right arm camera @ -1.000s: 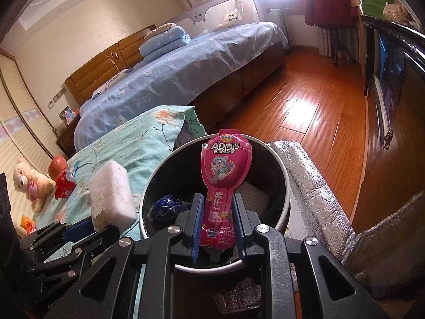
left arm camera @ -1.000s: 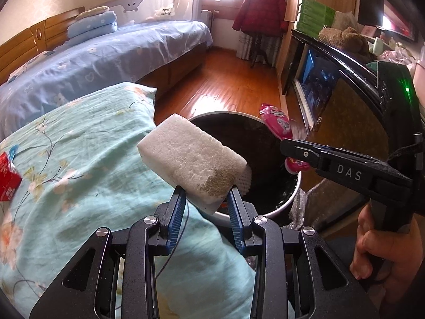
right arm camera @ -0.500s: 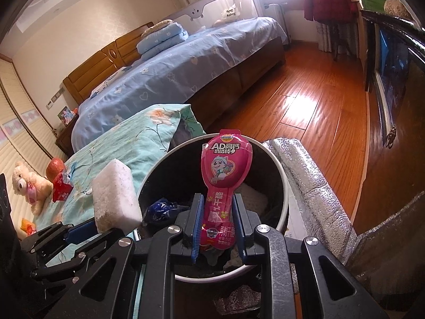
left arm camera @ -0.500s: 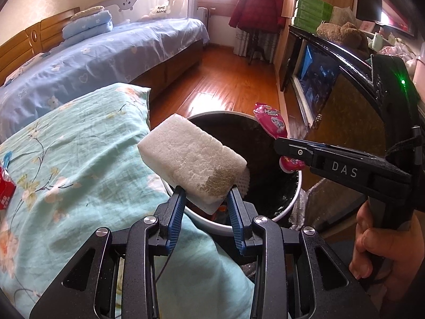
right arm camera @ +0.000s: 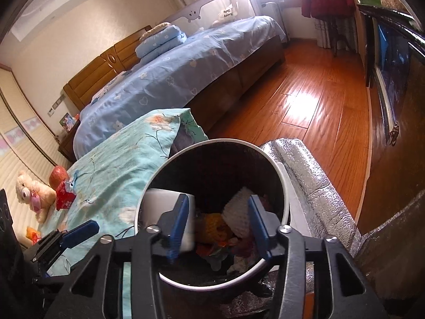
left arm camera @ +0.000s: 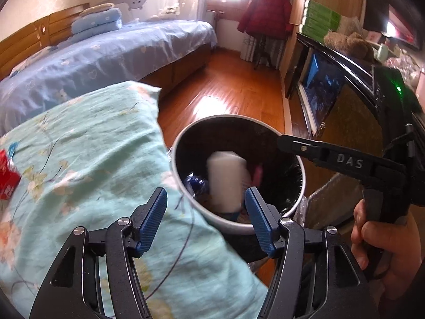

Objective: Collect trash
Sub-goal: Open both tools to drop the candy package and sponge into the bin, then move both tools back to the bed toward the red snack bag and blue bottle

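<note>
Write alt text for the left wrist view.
The open left gripper hangs over a round trash bin as a blurred white foam block drops inside. A floral teal quilt lies left; the right gripper reaches over the rim.

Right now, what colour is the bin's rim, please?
White, on the trash bin; clearest in the right wrist view.

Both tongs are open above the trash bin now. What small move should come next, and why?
Probably lift both tongs away from the bin and turn the left tongs toward the red wrapper on the floral bedding. Both have just been opening; the white block is blurred inside the bin, and the right tongs hold nothing.
</note>
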`<control>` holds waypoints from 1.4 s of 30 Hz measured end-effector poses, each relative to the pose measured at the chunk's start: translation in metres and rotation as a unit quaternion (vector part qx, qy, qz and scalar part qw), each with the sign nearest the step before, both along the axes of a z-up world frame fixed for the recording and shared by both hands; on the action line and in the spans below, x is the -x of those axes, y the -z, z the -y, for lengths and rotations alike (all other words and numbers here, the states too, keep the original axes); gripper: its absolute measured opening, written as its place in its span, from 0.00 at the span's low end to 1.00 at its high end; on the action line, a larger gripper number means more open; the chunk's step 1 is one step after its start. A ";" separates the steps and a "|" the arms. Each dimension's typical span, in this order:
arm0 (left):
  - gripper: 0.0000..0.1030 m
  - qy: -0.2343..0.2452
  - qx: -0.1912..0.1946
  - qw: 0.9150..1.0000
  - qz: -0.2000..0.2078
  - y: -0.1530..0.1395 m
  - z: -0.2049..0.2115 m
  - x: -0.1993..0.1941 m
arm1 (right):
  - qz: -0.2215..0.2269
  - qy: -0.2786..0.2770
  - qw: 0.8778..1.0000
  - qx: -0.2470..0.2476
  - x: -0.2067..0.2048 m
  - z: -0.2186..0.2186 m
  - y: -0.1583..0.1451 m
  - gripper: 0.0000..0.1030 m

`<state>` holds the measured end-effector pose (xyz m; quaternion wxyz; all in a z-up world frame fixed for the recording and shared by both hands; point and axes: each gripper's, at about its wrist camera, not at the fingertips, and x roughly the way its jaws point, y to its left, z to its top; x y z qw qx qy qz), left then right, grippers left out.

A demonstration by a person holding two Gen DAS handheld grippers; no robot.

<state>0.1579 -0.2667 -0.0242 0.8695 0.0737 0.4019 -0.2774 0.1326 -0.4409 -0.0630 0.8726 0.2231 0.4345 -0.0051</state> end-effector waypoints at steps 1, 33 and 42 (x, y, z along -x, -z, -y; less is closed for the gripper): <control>0.61 -0.006 0.003 1.000 -0.001 0.001 -0.006 0.001 | 0.001 -0.001 1.000 -0.002 0.001 -0.001 -0.001 0.50; 0.63 -0.275 0.050 0.960 -0.020 0.026 -0.281 0.009 | 0.012 -0.176 0.984 -0.033 -0.021 -0.215 -0.010 0.85; 0.63 -0.315 0.048 0.948 -0.017 0.026 -0.329 0.000 | 0.010 -0.216 0.976 -0.040 -0.038 -0.272 -0.008 0.85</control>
